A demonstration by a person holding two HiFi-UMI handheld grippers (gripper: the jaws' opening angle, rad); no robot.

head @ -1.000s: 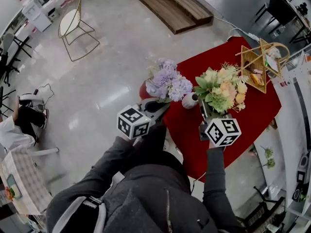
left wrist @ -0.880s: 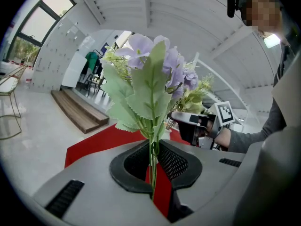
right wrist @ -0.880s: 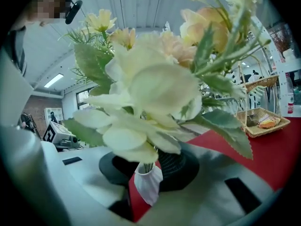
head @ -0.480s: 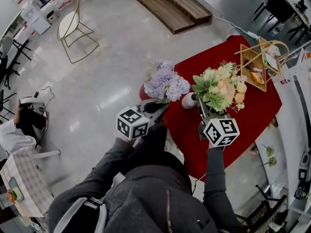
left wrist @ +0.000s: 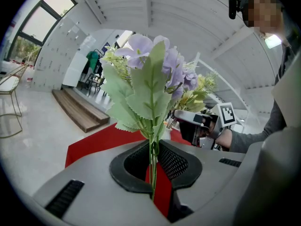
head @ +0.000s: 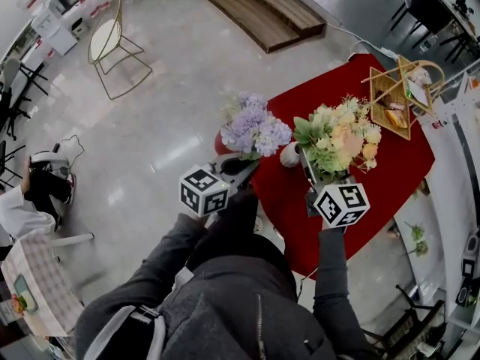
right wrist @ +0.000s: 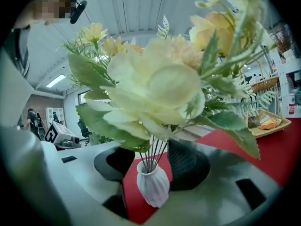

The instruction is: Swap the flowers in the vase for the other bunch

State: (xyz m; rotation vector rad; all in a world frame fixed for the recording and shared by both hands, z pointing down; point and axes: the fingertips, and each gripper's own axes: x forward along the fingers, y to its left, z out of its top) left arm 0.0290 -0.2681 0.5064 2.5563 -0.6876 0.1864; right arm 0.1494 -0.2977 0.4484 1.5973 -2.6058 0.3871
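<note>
Both tools held out front, near level: one gripping, one opening.
Left tool (head: 241,163) is clamped tight on the purple bunch (left wrist: 151,140) at its stems. Right tool (head: 313,175) has just been opening, jaws now wide either side of the vase (right wrist: 153,185), pads clear of it.
</note>
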